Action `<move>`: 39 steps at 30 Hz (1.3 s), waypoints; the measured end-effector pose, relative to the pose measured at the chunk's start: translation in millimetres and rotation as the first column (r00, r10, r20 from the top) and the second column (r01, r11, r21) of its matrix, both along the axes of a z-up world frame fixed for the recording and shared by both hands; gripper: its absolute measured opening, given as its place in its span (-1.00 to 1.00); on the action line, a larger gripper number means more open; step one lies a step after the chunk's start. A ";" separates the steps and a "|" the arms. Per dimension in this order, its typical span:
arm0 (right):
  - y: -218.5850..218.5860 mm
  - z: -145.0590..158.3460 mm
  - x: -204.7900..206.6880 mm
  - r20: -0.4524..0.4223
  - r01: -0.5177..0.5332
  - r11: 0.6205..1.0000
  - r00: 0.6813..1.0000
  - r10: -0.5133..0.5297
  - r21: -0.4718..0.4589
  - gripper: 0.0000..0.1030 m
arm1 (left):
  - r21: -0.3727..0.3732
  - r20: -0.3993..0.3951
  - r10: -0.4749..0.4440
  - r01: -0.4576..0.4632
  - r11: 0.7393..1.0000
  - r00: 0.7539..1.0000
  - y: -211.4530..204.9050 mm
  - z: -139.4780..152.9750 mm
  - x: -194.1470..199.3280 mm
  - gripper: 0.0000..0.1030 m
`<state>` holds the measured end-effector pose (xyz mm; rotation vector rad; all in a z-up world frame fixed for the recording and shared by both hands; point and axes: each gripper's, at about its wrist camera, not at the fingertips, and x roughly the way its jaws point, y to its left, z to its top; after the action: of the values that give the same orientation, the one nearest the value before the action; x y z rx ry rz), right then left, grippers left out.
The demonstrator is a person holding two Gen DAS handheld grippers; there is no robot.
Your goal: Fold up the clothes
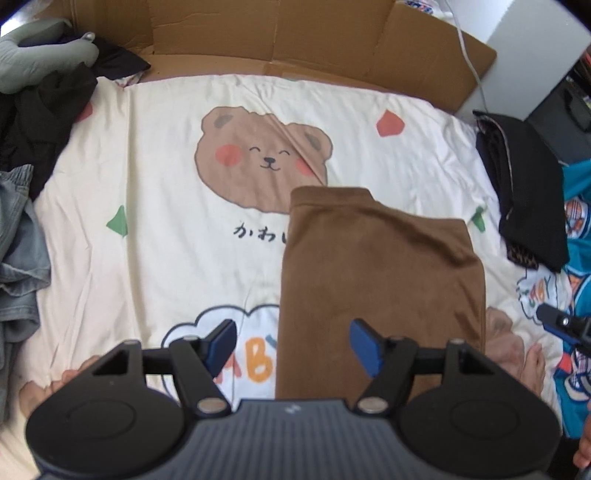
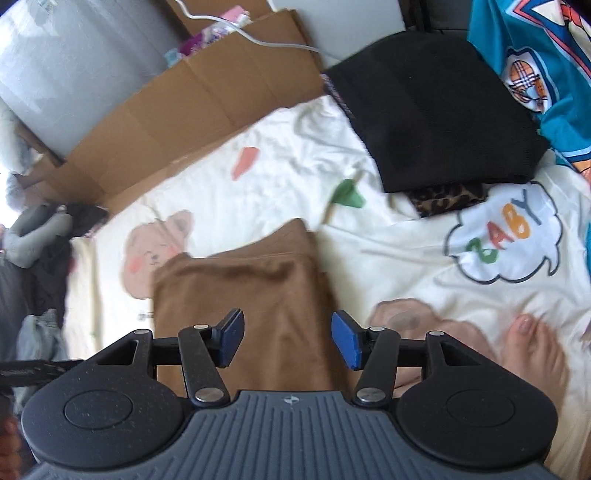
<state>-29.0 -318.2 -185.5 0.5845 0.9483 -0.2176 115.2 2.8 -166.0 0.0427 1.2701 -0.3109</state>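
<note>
A brown garment [image 1: 380, 280] lies folded into a long rectangle on the cream bear-print sheet [image 1: 155, 192], covering the right edge of the big bear face [image 1: 258, 155] and part of the black lettering beneath it. Its surface looks smooth, with one layer stepped back at the far end. The left hand-held gripper [image 1: 293, 345] hangs just above the near end of the garment, blue pads well apart and nothing between them. The right hand-held gripper [image 2: 288, 341] hovers over the same cloth [image 2: 243, 306] from the other side, its pads likewise spread and empty. A neat stack of black folded clothes [image 2: 436, 122] sits at the sheet's right edge, a leopard-patterned piece [image 2: 448, 199] peeking out underneath. On the left edge there is a loose heap of dark clothes [image 1: 40, 122] and denim [image 1: 18, 251]. Flattened cardboard [image 1: 280, 33] lines the far side of the sheet. A bare foot [image 2: 533, 350] rests on the sheet near the right gripper.
</note>
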 end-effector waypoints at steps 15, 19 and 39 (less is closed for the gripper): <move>-14.9 -61.1 36.4 -0.034 -0.019 0.999 0.999 0.021 0.042 0.15 | -0.041 -0.006 -0.004 0.004 0.999 1.000 -16.2 -56.3 40.8 0.28; -11.7 -77.5 50.3 -0.018 -0.029 0.998 0.999 0.030 0.056 0.15 | -0.047 -0.015 -0.009 0.009 0.999 1.000 -20.5 -71.0 54.5 0.28; -22.7 -137.7 87.1 -0.053 -0.109 0.988 0.992 0.116 0.109 -0.11 | -0.203 -0.086 -0.023 0.005 0.979 0.996 -12.2 -97.0 93.6 0.17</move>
<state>58.1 -340.9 -323.3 0.6222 1.0514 -0.0844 208.7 -9.4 -263.0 -0.1377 1.3197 -0.4570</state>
